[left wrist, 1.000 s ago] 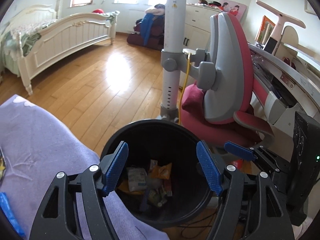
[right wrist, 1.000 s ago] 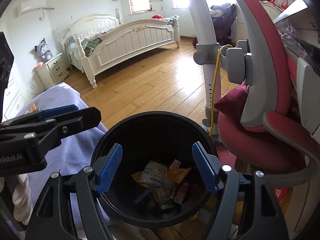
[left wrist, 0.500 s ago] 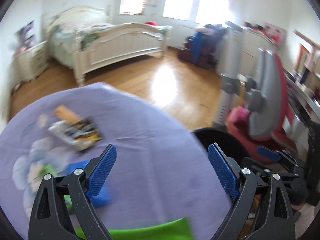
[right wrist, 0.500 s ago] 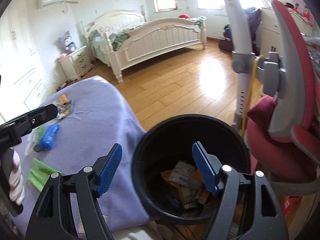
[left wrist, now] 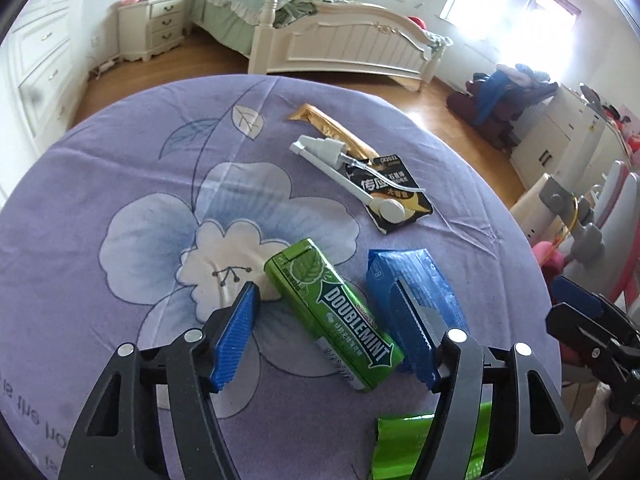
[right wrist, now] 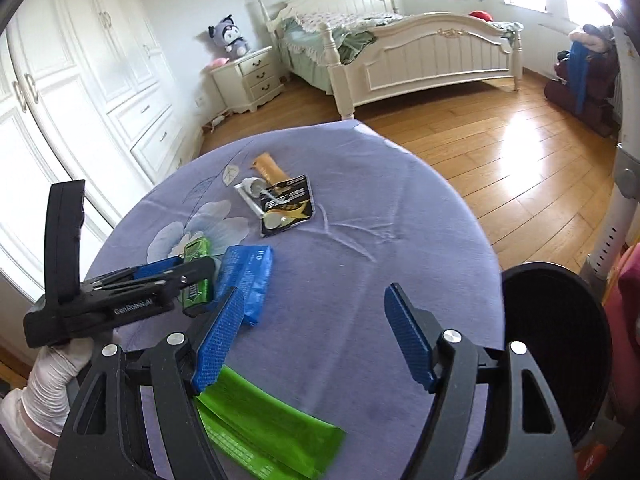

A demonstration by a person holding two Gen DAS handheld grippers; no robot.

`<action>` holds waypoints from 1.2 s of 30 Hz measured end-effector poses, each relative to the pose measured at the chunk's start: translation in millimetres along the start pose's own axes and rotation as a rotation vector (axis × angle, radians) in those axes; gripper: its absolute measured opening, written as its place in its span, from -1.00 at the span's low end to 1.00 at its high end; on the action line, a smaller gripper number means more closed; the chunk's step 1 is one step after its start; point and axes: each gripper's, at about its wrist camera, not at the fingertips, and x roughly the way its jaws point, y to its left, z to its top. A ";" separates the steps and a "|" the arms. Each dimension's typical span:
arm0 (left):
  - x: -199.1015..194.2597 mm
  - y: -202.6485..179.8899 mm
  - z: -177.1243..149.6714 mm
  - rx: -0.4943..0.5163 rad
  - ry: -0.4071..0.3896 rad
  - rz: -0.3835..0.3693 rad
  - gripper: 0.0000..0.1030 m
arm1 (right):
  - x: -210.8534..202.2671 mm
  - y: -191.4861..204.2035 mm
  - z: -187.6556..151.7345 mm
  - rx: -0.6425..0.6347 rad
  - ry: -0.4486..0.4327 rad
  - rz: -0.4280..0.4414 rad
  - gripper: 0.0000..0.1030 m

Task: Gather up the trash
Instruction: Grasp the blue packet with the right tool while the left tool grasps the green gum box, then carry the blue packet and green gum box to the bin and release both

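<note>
While my left gripper tilts down over the purple cloth, its jaws are closing with the green gum pack lying between them, the pads not yet touching it. Just beside that pack lies one blue packet, partly behind my right-hand pad. One green wrapper sits at the near edge, under that gripper. Farther off, toward the far edge, I count one black packet, one white plastic stick lying across it, and one gold wrapper. My right gripper points down at bare cloth, jaws spread, nothing between them. My left hand, in a white glove, grips its handle. One black bin stands off the right edge.
</note>
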 end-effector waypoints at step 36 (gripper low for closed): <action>-62.5 -85.5 13.3 0.321 -0.159 -0.259 -0.36 | -55.0 -27.9 -8.7 0.044 -0.221 -0.176 -0.18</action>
